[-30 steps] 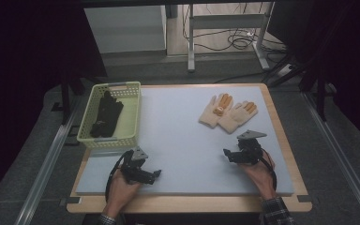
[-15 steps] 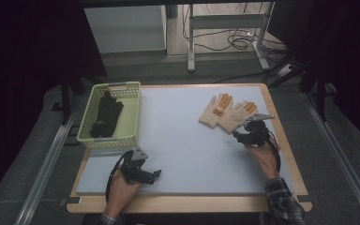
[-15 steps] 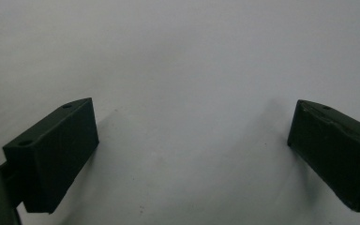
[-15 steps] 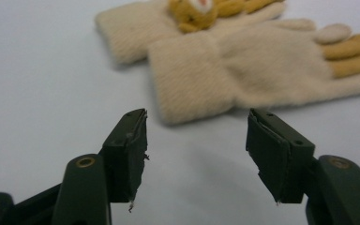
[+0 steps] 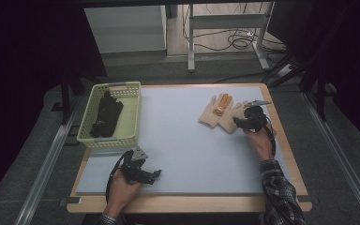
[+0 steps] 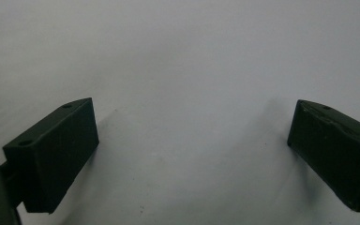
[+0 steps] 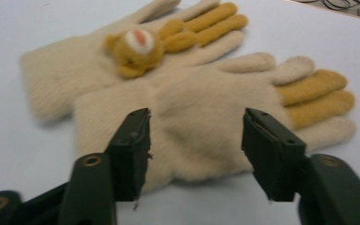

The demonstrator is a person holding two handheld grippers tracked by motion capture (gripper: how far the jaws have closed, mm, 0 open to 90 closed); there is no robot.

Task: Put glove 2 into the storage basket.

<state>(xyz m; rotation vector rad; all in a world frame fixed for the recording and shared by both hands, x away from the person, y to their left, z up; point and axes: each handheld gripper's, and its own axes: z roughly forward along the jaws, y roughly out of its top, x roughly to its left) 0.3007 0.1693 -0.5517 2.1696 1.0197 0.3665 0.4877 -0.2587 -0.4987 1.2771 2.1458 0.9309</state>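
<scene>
- Gloves point(image 5: 221, 114) lay flat on the table point(image 5: 183, 136), cuffs nearest the person, tips pointing away.
- Right gripper point(image 7: 194, 150) fingers, just closing, straddled the nearer glove point(image 7: 206, 119) unpinched.
- Left gripper point(image 6: 192, 150) fingers spread.

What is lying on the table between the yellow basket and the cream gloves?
Nothing: in the high view the stretch of grey mat between the yellow basket and the cream gloves is bare.

Yellow-green basket point(image 5: 131, 101) at table's point(image 5: 183, 140) left edge, black gloves point(image 5: 105, 115) inside; cables point(image 5: 236, 40) on floor beyond
</scene>
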